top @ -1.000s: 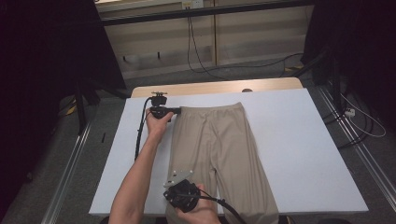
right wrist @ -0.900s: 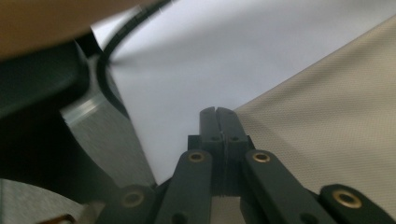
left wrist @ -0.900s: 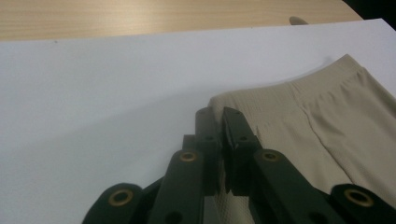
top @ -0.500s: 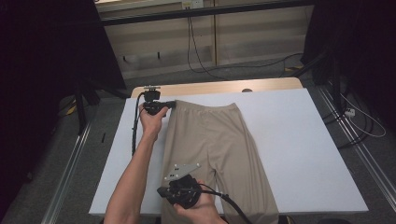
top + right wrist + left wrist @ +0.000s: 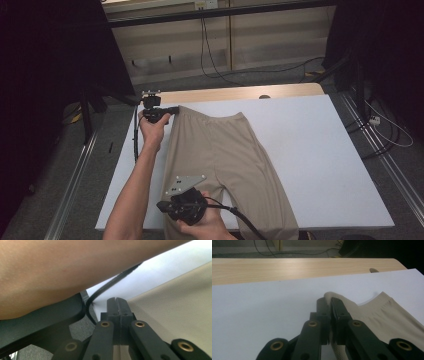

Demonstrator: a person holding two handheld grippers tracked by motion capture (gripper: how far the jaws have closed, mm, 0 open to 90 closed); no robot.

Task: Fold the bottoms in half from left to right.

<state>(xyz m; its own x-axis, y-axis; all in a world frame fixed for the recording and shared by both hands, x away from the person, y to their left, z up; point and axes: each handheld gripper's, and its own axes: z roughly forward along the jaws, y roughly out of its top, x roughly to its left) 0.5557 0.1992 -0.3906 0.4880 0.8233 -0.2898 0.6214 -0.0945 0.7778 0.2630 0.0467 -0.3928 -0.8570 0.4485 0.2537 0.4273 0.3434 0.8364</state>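
Beige trousers (image 5: 220, 150) lie flat on the white board (image 5: 320, 150), waistband at the far side, legs running toward the near edge. My left gripper (image 5: 175, 109) is shut on the waistband's left corner and lifts it a little; in the left gripper view the cloth (image 5: 382, 315) runs between the closed jaws of this gripper (image 5: 329, 300). My right gripper (image 5: 161, 205) is at the outer edge of the left leg near the front edge, pointing toward the left forearm. Seen from the right gripper (image 5: 117, 299), the jaws are pressed together at the edge of the cloth (image 5: 180, 302).
A wooden tabletop (image 5: 235, 94) shows beyond the board's far edge. The left forearm (image 5: 137, 190) crosses the board's left part, with a black cable (image 5: 135, 145) trailing beside it. Bare board lies right of the trousers. Floor cables run behind the table.
Both hands have risen. The left gripper has carried the waistband corner toward the far left, and the trousers have slid away from the near edge with it.
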